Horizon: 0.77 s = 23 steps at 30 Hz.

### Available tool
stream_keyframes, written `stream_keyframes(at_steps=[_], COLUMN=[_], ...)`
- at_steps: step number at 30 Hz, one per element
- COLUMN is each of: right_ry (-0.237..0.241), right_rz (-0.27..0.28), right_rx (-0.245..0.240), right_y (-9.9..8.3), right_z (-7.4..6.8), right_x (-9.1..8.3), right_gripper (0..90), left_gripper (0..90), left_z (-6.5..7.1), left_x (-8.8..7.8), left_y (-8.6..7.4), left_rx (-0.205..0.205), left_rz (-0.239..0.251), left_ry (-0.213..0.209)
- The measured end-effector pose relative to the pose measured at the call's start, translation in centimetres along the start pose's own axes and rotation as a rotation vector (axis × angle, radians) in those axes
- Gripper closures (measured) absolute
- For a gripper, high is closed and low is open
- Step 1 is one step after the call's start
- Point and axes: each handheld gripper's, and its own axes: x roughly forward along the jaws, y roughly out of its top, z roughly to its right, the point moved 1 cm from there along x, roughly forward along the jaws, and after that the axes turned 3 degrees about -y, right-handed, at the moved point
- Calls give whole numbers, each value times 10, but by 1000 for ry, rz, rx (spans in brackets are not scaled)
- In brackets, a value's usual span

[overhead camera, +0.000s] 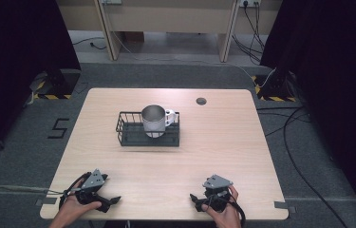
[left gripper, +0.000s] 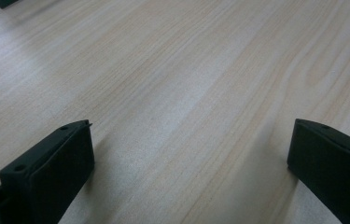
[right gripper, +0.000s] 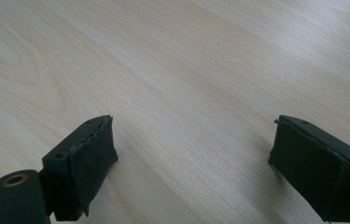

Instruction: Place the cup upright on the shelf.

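mug point(overhead camera: 154, 119): base hidden behind wire basket point(overhead camera: 127, 127) wall | dark object point(left gripper: 5, 3): cut by frame edge, unidentifiable | forearms: cut off beyond worktop's near edge

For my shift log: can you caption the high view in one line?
Metal mug stands in black wire basket mid-table; left gripper and right gripper rest open near the table's front edge.

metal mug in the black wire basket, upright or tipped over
Upright. The silver metal mug with a white handle stands in the black wire basket, its round open mouth facing up and its handle out to the side.
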Motion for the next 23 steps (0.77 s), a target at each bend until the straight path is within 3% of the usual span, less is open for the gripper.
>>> stream_keyframes(at_steps=[23], right_ry=[5], right_rz=[-5], right_rx=[-9], right_y=[0], right_z=[0], right_x=[1], right_gripper=[109], left_gripper=[0], left_z=[0], left_x=[0], left_y=[0], left_rx=[0], left_rz=[0], left_ry=[0])
